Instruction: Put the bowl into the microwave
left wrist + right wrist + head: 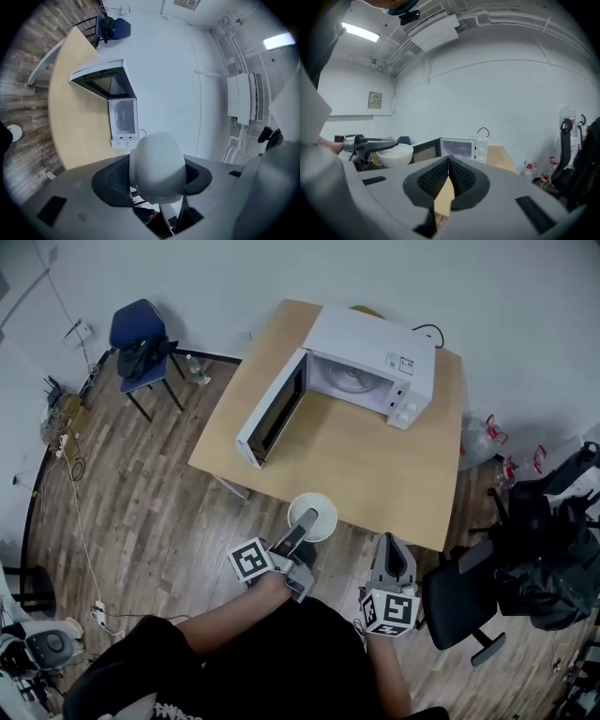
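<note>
Head view. Shows the white bowl [317,512] at the near edge of the wooden table [375,470], pinched at its near rim by the left gripper [304,521]. Places the microwave [370,367] at the far side of the table, ahead of the bowl and well apart from it. Has its door [270,413] swung wide to the left and the cavity facing the person. Leaves bare tabletop between bowl and opening. Puts the right gripper [394,549] off the near table edge, to the right of the bowl, touching nothing. Makes the left the only one on the bowl, and the nearer to the opening.

Left gripper view. Looks along the jaws with the camera rolled on its side. Finds the bowl [157,166] wedged between the two dark pads [110,180], jaws partly spread and pressing on its wall. Frames the microwave [123,117] and open door [105,82] beyond the bowl, roughly in line with the jaws. Suggests, as a judgement, a mostly straight carry forward, keeping right of the door.

Right gripper view. Shows the right gripper [448,174] with jaws pressed together, nothing between them. Catches the bowl [395,154] off to the left in the left gripper [365,144], apparently held clear of the table. Sets the microwave [464,149] beyond it.
</note>
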`<act>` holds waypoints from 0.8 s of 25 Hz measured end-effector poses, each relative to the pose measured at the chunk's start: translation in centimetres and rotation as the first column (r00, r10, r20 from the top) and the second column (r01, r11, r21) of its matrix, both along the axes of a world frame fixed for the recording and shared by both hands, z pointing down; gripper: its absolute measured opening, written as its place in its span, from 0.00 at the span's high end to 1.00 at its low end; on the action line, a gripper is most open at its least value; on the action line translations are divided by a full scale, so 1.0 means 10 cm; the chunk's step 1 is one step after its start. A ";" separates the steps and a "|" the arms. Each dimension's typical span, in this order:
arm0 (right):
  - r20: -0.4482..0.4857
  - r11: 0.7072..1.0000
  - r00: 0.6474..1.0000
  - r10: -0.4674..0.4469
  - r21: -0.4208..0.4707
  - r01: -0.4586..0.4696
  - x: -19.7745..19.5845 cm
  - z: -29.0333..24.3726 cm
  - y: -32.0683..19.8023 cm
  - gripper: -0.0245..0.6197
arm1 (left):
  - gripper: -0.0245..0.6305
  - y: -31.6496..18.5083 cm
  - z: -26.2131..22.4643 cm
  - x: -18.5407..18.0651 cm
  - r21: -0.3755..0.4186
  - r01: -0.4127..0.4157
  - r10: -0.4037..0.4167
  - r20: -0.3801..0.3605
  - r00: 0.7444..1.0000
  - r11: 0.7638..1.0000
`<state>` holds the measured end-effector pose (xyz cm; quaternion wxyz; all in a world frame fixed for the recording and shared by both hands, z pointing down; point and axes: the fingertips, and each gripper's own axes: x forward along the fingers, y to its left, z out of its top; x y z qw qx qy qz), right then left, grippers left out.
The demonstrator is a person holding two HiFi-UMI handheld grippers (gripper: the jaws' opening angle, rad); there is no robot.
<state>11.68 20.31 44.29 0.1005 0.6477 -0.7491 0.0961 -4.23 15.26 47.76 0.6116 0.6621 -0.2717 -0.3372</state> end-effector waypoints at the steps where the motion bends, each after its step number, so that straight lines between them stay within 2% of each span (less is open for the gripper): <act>1: 0.004 1.000 1.000 0.000 -0.002 0.000 -0.02 -0.02 -0.15 0.87 | 0.59 -0.14 0.02 -0.01 -0.004 -0.009 0.009 0.010 1.000 1.000; 5: -0.010 1.000 1.000 -0.013 -0.014 0.012 -0.14 -0.05 -0.63 0.87 | 0.59 -0.65 0.10 -0.07 -0.037 -0.025 0.026 0.015 1.000 0.999; 11: -0.042 1.000 0.999 -0.007 -0.014 0.007 -0.28 -0.09 -1.30 0.87 | 0.59 -1.34 0.19 -0.15 -0.045 -0.052 0.053 0.029 0.998 0.998; 17: -0.049 0.999 0.999 0.019 -0.048 -0.021 -0.35 0.02 -1.54 0.87 | 0.59 -1.81 0.36 -0.13 -0.062 -0.104 0.109 0.089 0.990 0.993; 20: -0.051 0.997 0.998 0.027 -0.064 -0.030 -0.31 0.07 -1.61 0.87 | 0.59 -1.98 0.40 -0.06 -0.061 -0.113 0.119 0.089 0.989 0.992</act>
